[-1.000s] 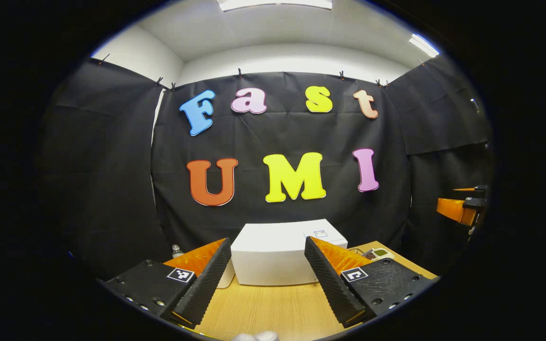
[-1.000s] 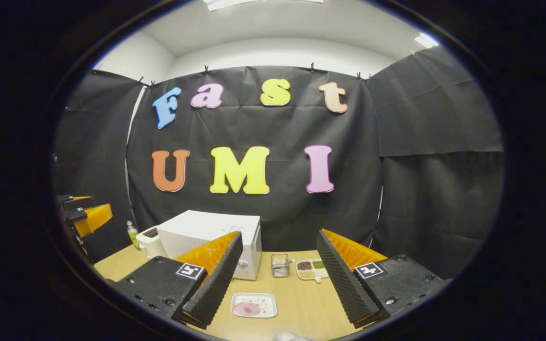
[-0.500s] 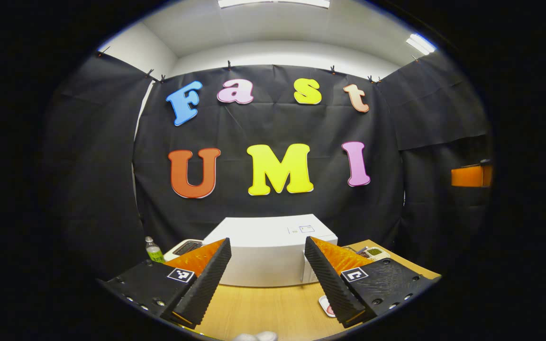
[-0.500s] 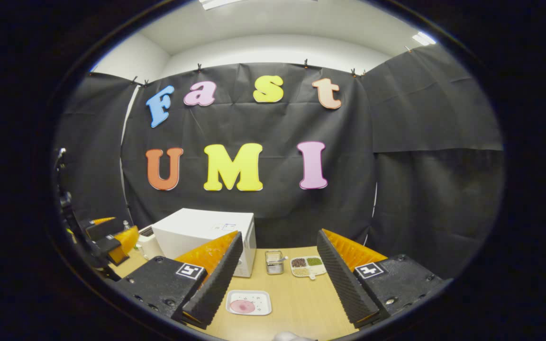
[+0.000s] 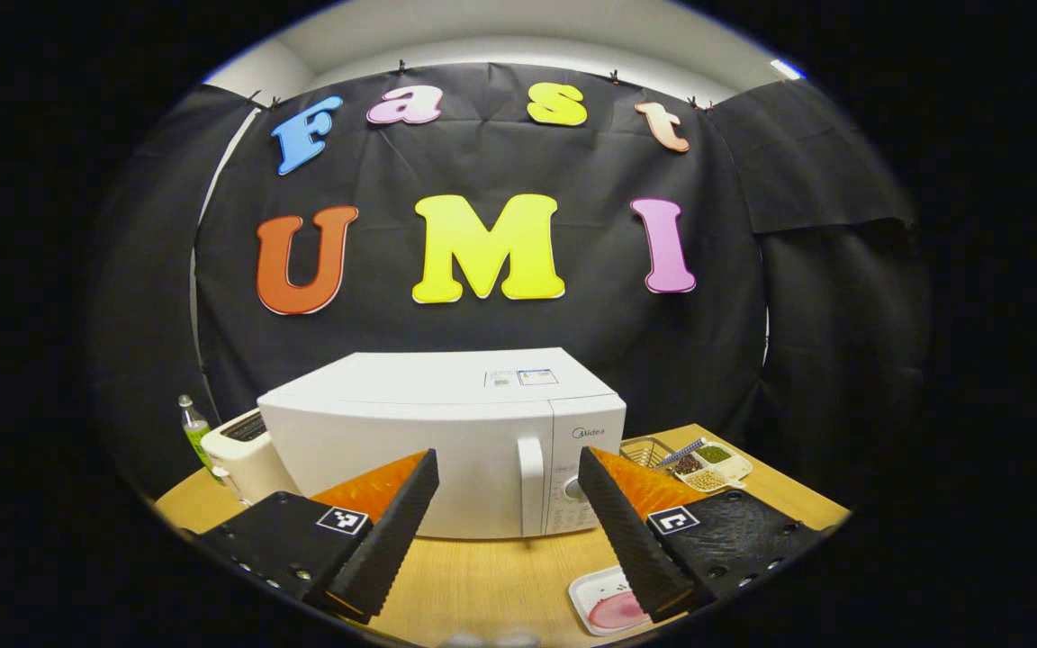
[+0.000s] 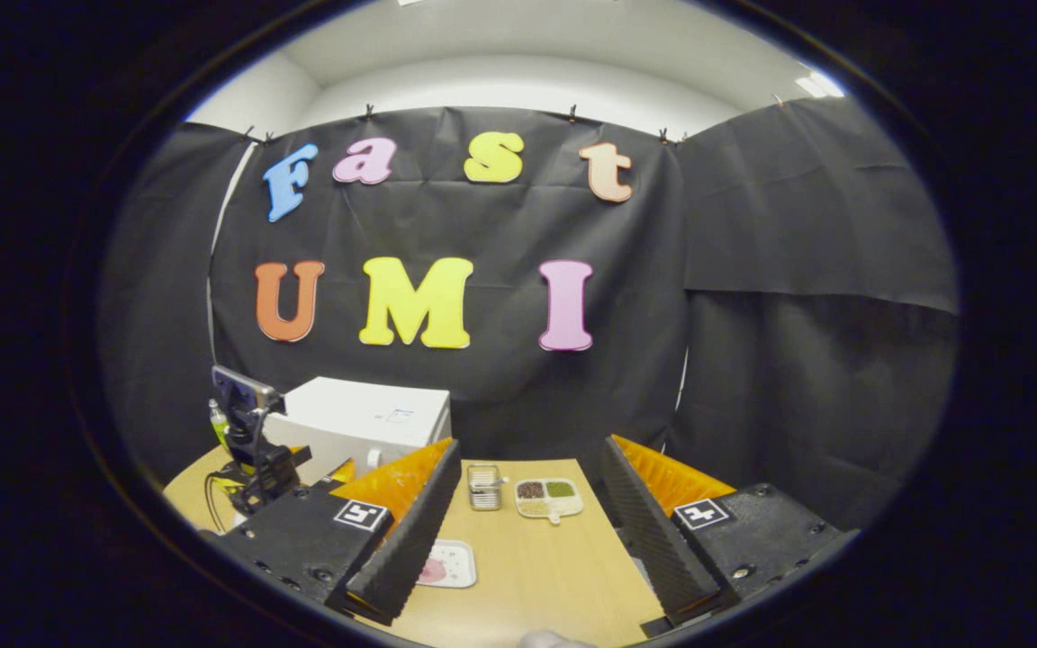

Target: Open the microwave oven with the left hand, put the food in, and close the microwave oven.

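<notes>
White boxy microwave oven (image 5: 446, 441) stands shut; before it, pink food on a white tray (image 5: 604, 605); both tongs (image 5: 508, 517) (image 6: 523, 522) gape, empty.

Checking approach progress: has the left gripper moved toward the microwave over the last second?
Yes. In the left gripper view the microwave looms larger, its door front and handle now showing between the left gripper fingers: it came closer.

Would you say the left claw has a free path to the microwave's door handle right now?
Probably yes: the left claw is open and faces the closed microwave, with its handle straight ahead and only bare table between.
</notes>
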Demonstrator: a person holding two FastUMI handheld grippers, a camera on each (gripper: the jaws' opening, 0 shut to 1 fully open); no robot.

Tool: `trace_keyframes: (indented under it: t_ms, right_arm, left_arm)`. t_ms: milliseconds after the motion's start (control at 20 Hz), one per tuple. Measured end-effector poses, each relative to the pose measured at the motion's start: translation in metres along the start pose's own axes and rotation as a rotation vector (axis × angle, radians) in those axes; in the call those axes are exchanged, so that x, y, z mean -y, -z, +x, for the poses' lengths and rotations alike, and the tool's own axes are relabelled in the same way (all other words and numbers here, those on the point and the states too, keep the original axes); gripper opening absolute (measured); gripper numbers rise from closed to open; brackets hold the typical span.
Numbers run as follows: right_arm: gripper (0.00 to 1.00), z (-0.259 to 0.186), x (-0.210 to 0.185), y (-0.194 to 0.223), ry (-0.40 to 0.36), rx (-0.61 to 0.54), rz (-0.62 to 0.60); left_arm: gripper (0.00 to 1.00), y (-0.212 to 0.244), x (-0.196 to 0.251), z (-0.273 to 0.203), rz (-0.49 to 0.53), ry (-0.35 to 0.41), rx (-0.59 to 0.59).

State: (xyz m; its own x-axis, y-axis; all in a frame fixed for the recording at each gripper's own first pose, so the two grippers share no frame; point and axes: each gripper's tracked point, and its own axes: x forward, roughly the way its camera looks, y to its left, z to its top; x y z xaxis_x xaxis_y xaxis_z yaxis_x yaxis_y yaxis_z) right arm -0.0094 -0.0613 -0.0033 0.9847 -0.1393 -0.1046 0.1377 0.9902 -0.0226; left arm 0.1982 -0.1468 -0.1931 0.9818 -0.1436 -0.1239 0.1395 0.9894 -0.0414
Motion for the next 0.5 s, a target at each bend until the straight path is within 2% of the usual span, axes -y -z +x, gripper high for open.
trace_keyframes:
  t_ms: [250,500]
  right_arm:
    - [1.0,0.002,0.015,0.01,0.054,-0.035,-0.015]
    - [1.0,-0.005,0.028,0.032,0.095,-0.102,-0.075]
  left_arm:
    - [0.97,0.046,0.017,0.057,-0.001,0.003,-0.062]
    - [0.96,0.061,0.017,0.085,0.022,-0.007,-0.079]
